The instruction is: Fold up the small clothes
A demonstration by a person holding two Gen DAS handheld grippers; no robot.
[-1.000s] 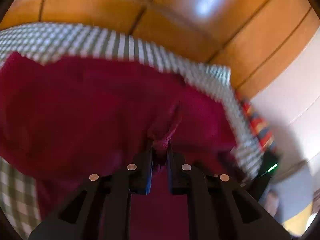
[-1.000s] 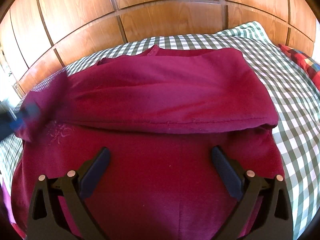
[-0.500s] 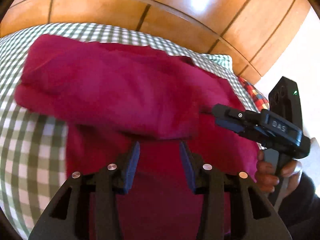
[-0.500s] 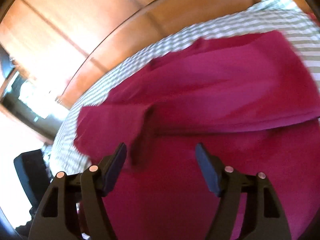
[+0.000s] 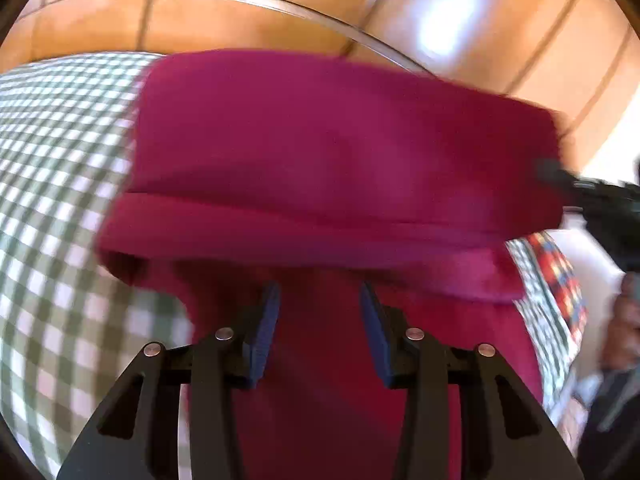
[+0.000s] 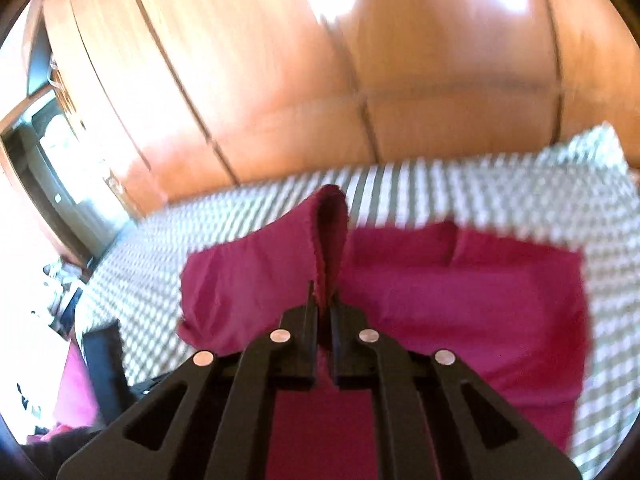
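At the lower centre of the right wrist view, your right gripper (image 6: 324, 304) has just been closing and is now clamped on a raised ridge of the crimson garment (image 6: 460, 300), which stands up as a narrow fold beyond the fingertips. Outward from there, the rest of the garment lies partly folded on the green checked bedcover (image 6: 500, 200), with wooden panelling (image 6: 320, 80) behind. Low in the left wrist view, your left gripper (image 5: 318, 312) has its jaws parted and holds nothing, hovering over the garment's lower layer just below the folded upper edge. Risk: the pinch takes only a thin ridge of cloth, so a quick lift is likely to pull it free or drag the stacked layers out of alignment, since nothing pins the opposite side. Heavy blur in both views suggests fast hand travel, which increases that risk. Pose: both grippers tilt downward toward the bed, the right one appearing higher, with more panelling in its frame.
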